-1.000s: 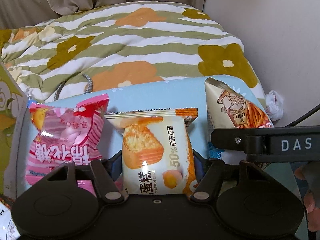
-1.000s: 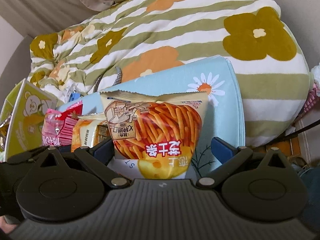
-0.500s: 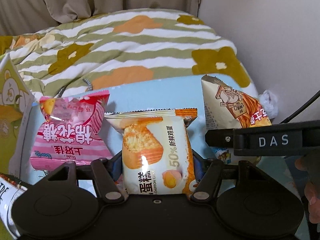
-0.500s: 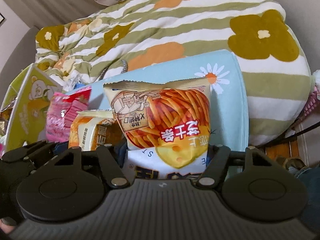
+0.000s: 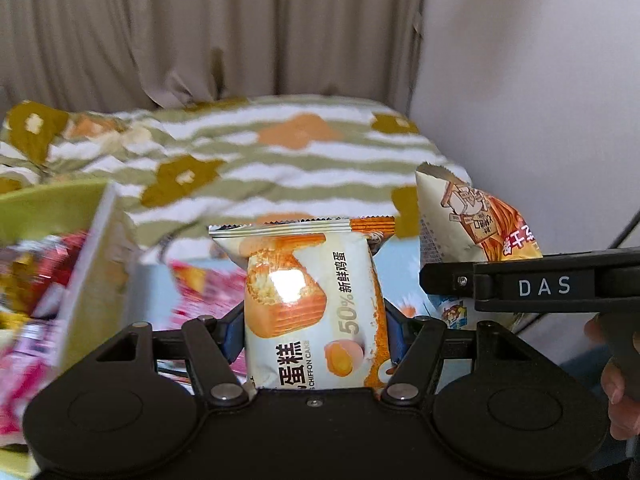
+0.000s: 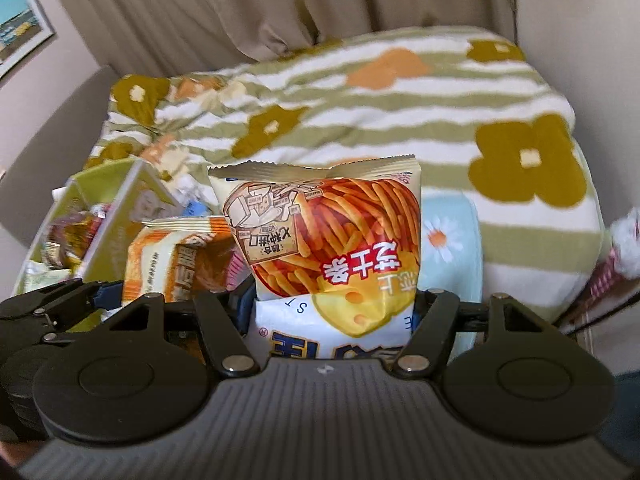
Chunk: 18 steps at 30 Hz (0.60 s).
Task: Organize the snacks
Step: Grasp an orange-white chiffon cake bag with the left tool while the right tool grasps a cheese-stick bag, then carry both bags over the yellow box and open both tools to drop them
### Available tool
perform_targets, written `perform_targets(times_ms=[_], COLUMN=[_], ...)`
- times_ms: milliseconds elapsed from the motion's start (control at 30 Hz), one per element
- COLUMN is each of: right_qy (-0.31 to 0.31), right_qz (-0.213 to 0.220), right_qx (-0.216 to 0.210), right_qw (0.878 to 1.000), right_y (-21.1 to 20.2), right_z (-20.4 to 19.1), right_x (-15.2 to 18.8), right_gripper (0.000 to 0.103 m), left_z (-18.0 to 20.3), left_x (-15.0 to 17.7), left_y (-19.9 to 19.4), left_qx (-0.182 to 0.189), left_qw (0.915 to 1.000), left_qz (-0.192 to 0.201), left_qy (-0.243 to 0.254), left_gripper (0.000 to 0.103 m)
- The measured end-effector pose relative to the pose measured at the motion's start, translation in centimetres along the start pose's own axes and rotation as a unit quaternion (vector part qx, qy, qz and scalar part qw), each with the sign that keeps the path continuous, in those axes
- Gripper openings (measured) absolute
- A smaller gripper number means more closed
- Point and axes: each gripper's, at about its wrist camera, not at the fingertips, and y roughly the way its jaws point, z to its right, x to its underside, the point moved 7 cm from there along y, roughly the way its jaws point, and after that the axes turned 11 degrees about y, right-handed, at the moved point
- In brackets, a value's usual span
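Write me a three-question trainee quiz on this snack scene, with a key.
1. True or false: the left gripper is clamped on the chiffon cake packet.
2. Which does the right gripper hold? A) a pink packet B) the cheese stick bag C) nothing
3. Fill in: the green box sits on the ____ side of the right wrist view.

Key: 1 true; 2 B; 3 left

Both views are taken close behind each hand-held gripper, angled downward toward the striped quilt (image 5: 280,168) at 12 o'clock. The quilt (image 6: 360,120), curtain (image 5: 200,32) and green box (image 6: 120,216) are shared; the curtain (image 6: 240,8) backs both.
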Motion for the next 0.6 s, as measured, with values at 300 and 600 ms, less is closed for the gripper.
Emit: perform_targets(times_ms=[300, 600], right_qy=[-0.071, -0.107], right_qz=[0.038, 0.046], right_qx=[-0.071, -0.113], right_qw=[0.994, 0.987], right_y=[-2.3, -0.4], right_z=[-10.1, -22.0], right_x=[-1.6, -1.6], right_gripper=[0.081, 0.081], left_z=[-8.4, -20.0], left_x=[-1.6, -1.2], left_y=[-9.1, -13.0], left_qx=[-0.082, -0.136], left_qw=[0.9935, 0.9861], left_qz=[0.067, 0.072], left_qy=[-0.041, -0.063], left_gripper=[0.069, 0.069])
